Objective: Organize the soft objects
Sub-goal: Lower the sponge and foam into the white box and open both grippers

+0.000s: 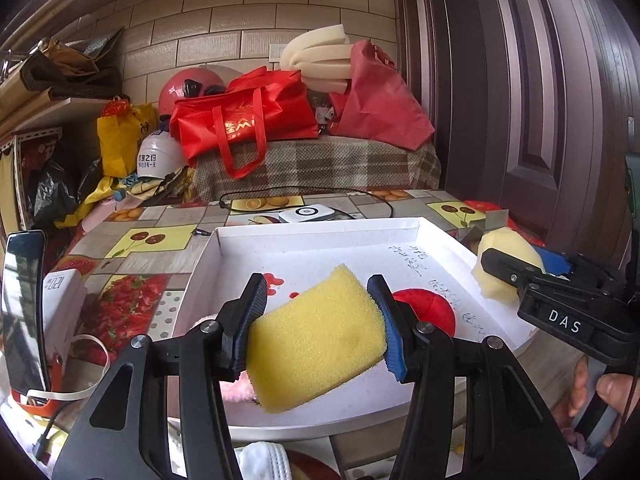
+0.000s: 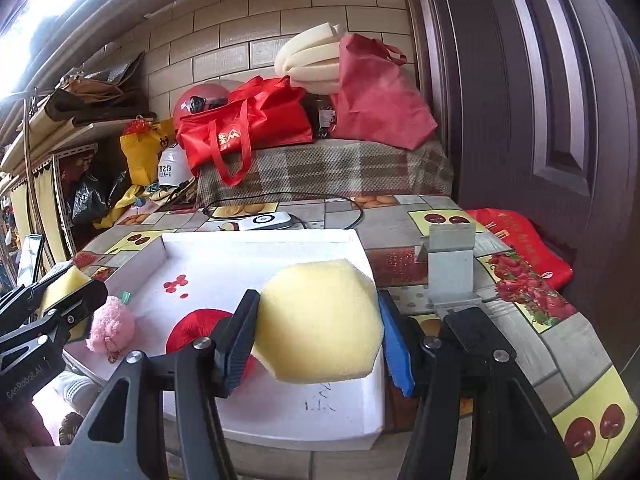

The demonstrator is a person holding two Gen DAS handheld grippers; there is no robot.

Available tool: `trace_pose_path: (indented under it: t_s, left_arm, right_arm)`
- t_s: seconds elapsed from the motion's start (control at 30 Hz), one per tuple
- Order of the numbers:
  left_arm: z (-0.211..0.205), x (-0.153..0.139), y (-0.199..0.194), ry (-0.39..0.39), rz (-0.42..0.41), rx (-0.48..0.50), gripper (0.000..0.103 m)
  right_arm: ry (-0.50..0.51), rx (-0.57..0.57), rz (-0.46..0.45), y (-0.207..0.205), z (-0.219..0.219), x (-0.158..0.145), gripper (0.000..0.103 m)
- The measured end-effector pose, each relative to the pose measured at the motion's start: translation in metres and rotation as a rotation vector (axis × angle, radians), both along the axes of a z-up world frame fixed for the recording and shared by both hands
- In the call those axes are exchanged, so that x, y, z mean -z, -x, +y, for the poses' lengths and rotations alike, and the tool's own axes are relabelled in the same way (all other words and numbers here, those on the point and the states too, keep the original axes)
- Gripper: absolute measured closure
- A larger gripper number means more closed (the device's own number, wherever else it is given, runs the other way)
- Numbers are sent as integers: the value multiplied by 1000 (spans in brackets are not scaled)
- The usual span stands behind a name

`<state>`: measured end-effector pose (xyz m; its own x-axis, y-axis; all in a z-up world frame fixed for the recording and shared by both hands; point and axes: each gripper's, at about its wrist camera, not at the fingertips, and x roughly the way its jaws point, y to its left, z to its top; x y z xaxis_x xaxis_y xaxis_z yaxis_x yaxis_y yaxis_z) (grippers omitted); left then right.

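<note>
Your left claw (image 1: 318,320) pinches the yellow sponge (image 1: 316,340) by its sides, held over the white tray (image 2: 256,246) for release. Your right claw (image 2: 316,334) pinches the pale foam piece (image 2: 320,320) above the tray's right side, near the red plush (image 2: 192,326) and pink plush (image 2: 110,324) already inside.

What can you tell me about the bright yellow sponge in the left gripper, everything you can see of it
The bright yellow sponge is a rectangular block of coarse, open-pored foam with rounded corners and a faint dark smudge on its top face. The left gripper clamps it by two opposite sides, and it is tilted, far end higher. It hangs above the near part of the white tray, touching only the fingers' pads. In the right wrist view only a sliver shows at the left edge.
</note>
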<state>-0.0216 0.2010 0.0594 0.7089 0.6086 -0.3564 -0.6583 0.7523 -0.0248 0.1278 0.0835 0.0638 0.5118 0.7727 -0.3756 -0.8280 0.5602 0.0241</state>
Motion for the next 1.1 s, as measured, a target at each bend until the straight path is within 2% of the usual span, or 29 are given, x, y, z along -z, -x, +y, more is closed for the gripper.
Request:
trace_pose_path:
  t_s: [0.2,0.4,0.47,0.53,0.57,0.6,0.63,0.77,0.87,0.9,0.97,1.1]
  left_arm:
    - [6,2,-9,13,17,-71,52]
    - [13,6,-17,50,59,-92,51]
    - [16,7,-18,65,66,-99,43]
    - [18,8,-17,74,65,-98,20]
    - [18,8,-17,75,61,-96,14]
    - [18,7,-16,71,56,-93,8]
    - [16,6,-16,65,51,-88,0]
    - [8,3,-13,27,35,-74,0]
    - [9,3,-13,29,34,-72,0]
    - [8,3,-13,34,32,-73,0]
    - [9,3,-12,45,24,-73,0]
    - [8,1,-10,41,9,-73,0]
  right_arm:
    - [12,3,24,-7,8,2,45]
    - [28,12,57,-13,13,4,45]
    - [40,16,66,-16,17,4,43]
    - [51,23,66,-16,19,5,38]
    - [52,25,63,-16,20,5,32]
    - [50,30,59,-15,19,4,16]
    - [45,40,47,-13,18,4,15]
    - [42,49,28,-12,17,3,15]
    - [36,61,34,-14,15,2,15]
    - [32,65,37,-16,15,2,13]
    - [21,75,43,-17,12,2,0]
    - [12,83,33,-16,11,1,0]
